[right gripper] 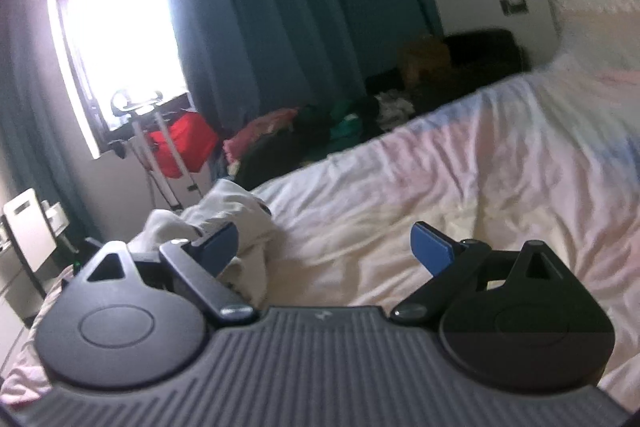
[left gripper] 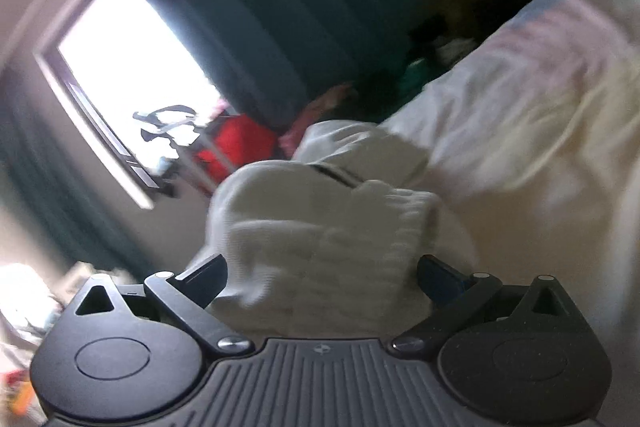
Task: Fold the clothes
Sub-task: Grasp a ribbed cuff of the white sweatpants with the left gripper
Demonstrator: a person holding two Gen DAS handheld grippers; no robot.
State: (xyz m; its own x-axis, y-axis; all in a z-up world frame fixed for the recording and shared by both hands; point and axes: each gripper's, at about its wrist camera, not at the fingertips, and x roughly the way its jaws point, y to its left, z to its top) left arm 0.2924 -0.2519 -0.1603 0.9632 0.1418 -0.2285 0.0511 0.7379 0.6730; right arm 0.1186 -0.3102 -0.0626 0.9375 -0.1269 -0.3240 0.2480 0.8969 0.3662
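Observation:
A white knitted garment (left gripper: pixel 320 227) lies bunched on the bed, with a dark stripe across its top. My left gripper (left gripper: pixel 322 277) is open, its jaws wide on either side of the near end of the garment, which fills the gap between them. In the right wrist view the same white garment (right gripper: pixel 224 219) lies crumpled at the bed's left edge. My right gripper (right gripper: pixel 324 247) is open and empty over the bare sheet, with its left finger (right gripper: pixel 218 247) just in front of the garment.
The bed has a pale pink and white sheet (right gripper: pixel 460 187). Beyond it lie a pile of dark and coloured clothes (right gripper: pixel 320 131), a red bag on a stand (right gripper: pixel 180 143), teal curtains (right gripper: pixel 280 7) and a bright window (right gripper: pixel 120 27).

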